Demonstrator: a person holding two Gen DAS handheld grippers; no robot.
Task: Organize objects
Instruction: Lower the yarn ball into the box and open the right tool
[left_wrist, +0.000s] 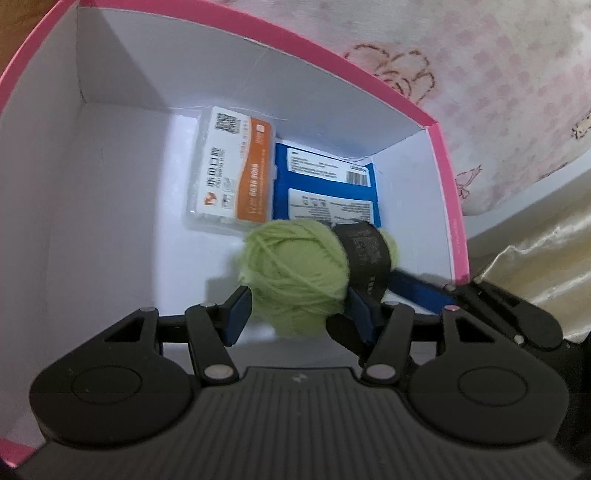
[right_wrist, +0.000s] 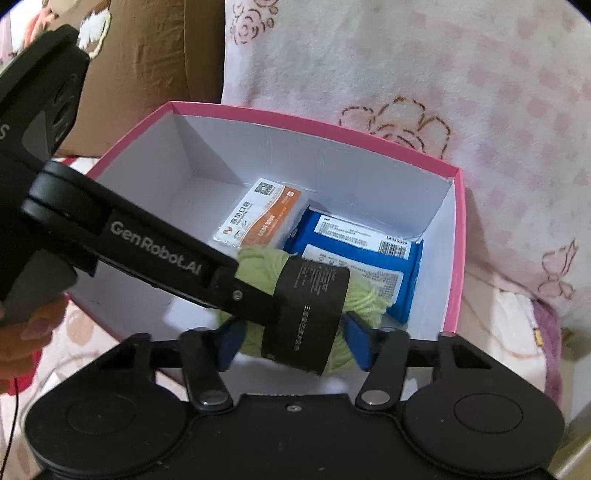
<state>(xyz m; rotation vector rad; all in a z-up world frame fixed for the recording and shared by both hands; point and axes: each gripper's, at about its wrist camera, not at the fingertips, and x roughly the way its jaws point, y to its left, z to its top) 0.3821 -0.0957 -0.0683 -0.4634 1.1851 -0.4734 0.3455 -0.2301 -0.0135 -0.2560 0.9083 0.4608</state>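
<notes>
A green yarn ball (left_wrist: 291, 273) with a black paper band (left_wrist: 364, 254) hangs inside a pink box (left_wrist: 448, 206) with white walls. My left gripper (left_wrist: 295, 314) is shut on one end of the yarn. My right gripper (right_wrist: 291, 341) is shut on the yarn (right_wrist: 364, 301) at its black band (right_wrist: 306, 314). The left gripper body (right_wrist: 155, 247) crosses the right wrist view from the left. On the box floor lie an orange and white packet (left_wrist: 232, 170) and a blue packet (left_wrist: 325, 184), also in the right wrist view: orange (right_wrist: 258, 218), blue (right_wrist: 354, 254).
The pink box (right_wrist: 456, 258) rests on a pink floral bedsheet (right_wrist: 406, 74). A brown cardboard piece (right_wrist: 147, 74) stands behind the box at left. Cream fabric (left_wrist: 535, 251) lies to the box's right.
</notes>
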